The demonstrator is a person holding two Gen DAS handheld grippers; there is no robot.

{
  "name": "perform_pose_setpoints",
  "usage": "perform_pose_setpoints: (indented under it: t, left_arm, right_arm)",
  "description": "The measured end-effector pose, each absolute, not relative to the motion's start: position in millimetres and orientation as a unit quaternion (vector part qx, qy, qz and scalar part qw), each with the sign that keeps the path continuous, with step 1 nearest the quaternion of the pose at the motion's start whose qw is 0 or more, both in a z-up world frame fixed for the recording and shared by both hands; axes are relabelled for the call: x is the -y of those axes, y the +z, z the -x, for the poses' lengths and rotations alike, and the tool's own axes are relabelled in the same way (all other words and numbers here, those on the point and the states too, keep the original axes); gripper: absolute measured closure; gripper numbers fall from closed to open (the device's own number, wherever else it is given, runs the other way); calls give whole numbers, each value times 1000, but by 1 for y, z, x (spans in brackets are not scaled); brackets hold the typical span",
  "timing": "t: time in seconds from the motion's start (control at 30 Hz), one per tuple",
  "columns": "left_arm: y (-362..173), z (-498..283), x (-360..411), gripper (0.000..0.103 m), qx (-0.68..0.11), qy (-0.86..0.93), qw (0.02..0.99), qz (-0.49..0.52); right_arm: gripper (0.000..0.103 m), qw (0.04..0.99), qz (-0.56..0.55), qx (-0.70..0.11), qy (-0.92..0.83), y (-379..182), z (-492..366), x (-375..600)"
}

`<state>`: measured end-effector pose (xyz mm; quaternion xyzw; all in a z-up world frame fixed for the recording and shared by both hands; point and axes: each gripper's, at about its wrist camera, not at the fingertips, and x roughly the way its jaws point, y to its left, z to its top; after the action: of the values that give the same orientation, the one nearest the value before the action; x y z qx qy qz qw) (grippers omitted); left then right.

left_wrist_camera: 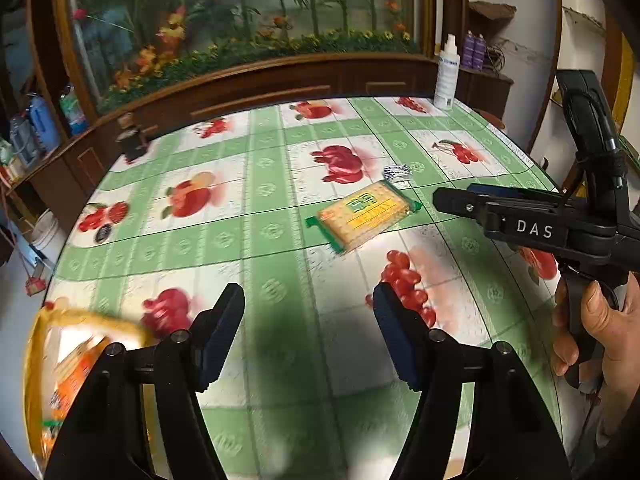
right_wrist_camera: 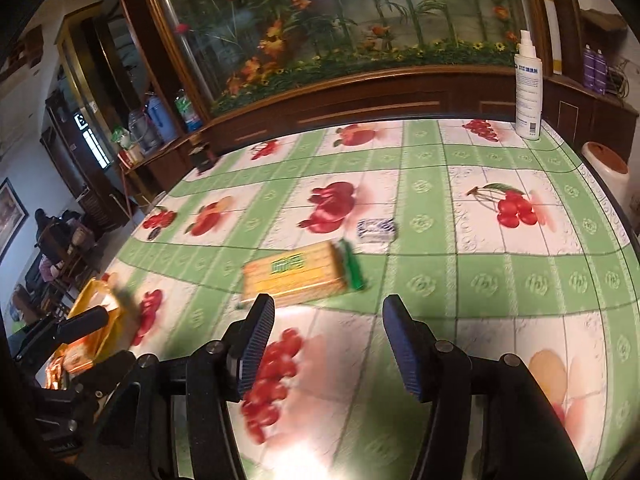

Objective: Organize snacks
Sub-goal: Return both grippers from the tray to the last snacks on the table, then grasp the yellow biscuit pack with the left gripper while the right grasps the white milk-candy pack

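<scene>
A yellow cracker packet (left_wrist_camera: 366, 214) with green ends lies flat mid-table on the fruit-print tablecloth (left_wrist_camera: 256, 240). A small blue-and-white wrapped snack (left_wrist_camera: 397, 172) rests just behind it. My left gripper (left_wrist_camera: 308, 308) stands open over bare cloth, short of the packet, with nothing between its fingers. A yellow container (left_wrist_camera: 36, 364) with orange snack packs sits blurred at its left. In the right wrist view my right gripper (right_wrist_camera: 328, 320) is open and empty, just in front of the cracker packet (right_wrist_camera: 296, 276). The small snack (right_wrist_camera: 376, 229) lies beyond it and the yellow container (right_wrist_camera: 94, 312) is far left.
A white spray bottle (right_wrist_camera: 528, 92) stands at the table's far right corner, and a small dark object (right_wrist_camera: 202, 158) at the far left edge. A wooden cabinet with a flower display (right_wrist_camera: 360, 40) backs the table. A hand (left_wrist_camera: 600, 328) holds the right gripper's handle.
</scene>
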<state>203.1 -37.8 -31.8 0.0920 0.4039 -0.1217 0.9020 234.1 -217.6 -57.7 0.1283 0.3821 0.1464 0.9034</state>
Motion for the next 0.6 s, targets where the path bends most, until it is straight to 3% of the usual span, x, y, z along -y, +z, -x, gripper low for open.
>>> perform_pose_setpoints:
  t: [0.6]
  left_arm:
    - [-58,-283,99,37,-411,-224,868,-167]
  right_arm:
    - [45,890,-76,-414,175,-92,-338,213]
